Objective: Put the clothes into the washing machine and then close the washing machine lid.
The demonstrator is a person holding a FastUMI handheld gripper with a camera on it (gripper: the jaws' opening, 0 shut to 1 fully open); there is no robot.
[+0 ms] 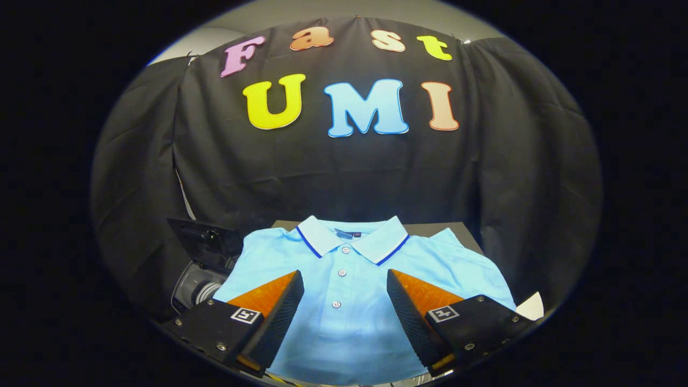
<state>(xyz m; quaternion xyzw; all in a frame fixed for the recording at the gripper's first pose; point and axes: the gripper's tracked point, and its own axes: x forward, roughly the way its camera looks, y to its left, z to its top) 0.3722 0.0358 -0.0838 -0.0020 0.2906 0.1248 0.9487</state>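
Light blue cotton-looking fabric lies between and beneath the fingers: a polo shirt, spread flat with its collar toward the black cloth wall and its button placket running straight down the gap between the fingers. It rests on a dark surface whose far edge peeks out behind the collar and shoulders.

The gripper hangs above the shirt's chest with its fingers spread wide apart, nothing between the pads; whether they touch the fabric cannot be told from this angle, but they are not pinching it.

Beside the shirt's sleeve, past the left finger, sits the washing machine, a grey round opening with a dark lid standing raised above it, so the drum looks open and ready to receive.

By my reading the task has hardly begun. The shirt is not yet picked up, nothing is in the machine, and the lid is not yet closed. What remains is everything: grasp the shirt, carry it to the opening, drop it in, then shut the lid.
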